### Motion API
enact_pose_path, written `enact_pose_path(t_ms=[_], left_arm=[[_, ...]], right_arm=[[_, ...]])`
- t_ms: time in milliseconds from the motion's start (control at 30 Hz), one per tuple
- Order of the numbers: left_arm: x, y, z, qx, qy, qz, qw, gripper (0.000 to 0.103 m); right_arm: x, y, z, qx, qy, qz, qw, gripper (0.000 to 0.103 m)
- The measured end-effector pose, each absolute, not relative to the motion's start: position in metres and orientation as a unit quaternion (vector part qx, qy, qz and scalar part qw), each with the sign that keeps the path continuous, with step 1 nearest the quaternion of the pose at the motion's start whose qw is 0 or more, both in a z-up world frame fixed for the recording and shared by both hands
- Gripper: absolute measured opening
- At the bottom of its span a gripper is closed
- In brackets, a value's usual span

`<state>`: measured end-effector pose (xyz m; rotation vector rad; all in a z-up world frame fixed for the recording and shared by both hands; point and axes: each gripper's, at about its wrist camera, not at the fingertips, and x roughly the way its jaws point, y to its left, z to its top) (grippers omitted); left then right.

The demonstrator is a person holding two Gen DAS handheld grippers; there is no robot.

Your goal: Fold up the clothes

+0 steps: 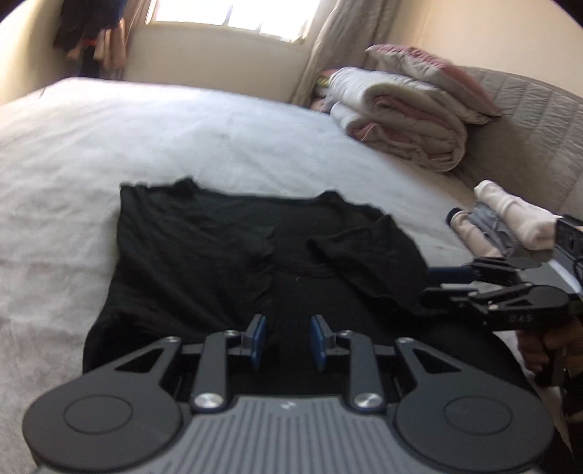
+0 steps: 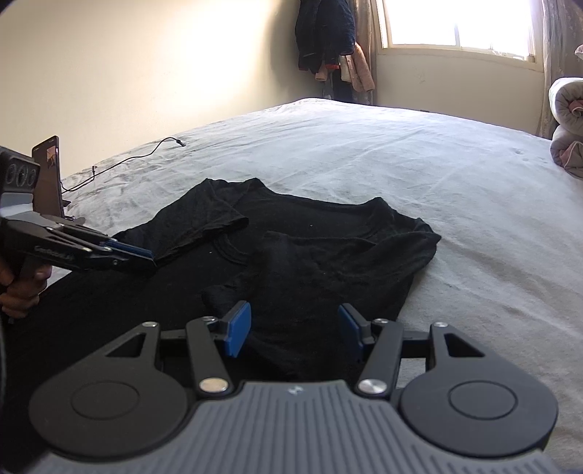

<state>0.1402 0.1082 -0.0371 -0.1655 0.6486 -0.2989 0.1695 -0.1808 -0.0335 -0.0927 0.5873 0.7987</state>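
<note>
A black T-shirt (image 1: 255, 262) lies spread on the bed (image 1: 109, 153), which is covered by a pale sheet. Both sleeves are folded in over its body, near the neckline.

The left gripper (image 1: 288, 341) hangs above the near part of the shirt. Its jaws stand apart with nothing between the blue pads (image 1: 259, 337), released from the cloth. In the right wrist view the same gripper (image 2: 145, 257) reaches in from the left edge, its tips just beside the cuff of the folded sleeve (image 2: 204, 226); whether they touch it cannot be told.

The right gripper (image 2: 295, 330) hovers over the shirt's near side with its jaws parted wider, gripping nothing. In the left wrist view it (image 1: 437, 284) shows at the right, by the shirt's edge, with a hand (image 1: 546, 346) on its handle.

Folded quilts (image 1: 400, 120) are stacked at the bed's far corner, and rolled pale garments (image 1: 510, 218) lie near the right edge. A charging cable (image 2: 145, 153) trails across the sheet. Dark clothes (image 2: 324, 32) hang in the corner beside the window (image 2: 455, 22).
</note>
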Motion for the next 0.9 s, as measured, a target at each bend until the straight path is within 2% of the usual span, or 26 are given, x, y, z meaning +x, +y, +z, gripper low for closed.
enact_pose_path(t_ms=[100,200,300,433,633,900], left_arm=[[0.135,0.106,-0.030,-0.057,0.290,-0.136,0.945,0.035],[0.137,0.102,-0.033,-0.031,0.300,-0.136,0.943,0.041],[0.141,0.099,-0.043,-0.023,0.330,-0.142,0.933,0.041],[0.133,0.096,-0.038,-0.035,0.330,-0.145,0.932,0.042],[0.104,0.101,-0.024,-0.062,0.333,-0.130,0.932,0.045],[0.049,0.126,-0.007,-0.101,0.359,-0.094,0.923,0.049]], right_arm=[[0.164,-0.176,-0.031,-0.052,0.276,0.407,0.869,0.058],[0.157,-0.169,-0.031,-0.063,0.273,0.431,0.857,0.058],[0.151,-0.160,-0.034,-0.083,0.281,0.461,0.838,0.057],[0.144,-0.148,-0.041,-0.119,0.290,0.474,0.823,0.058],[0.144,-0.148,-0.034,-0.097,0.311,0.444,0.835,0.058],[0.110,-0.131,0.003,-0.130,0.360,0.404,0.831,0.058]])
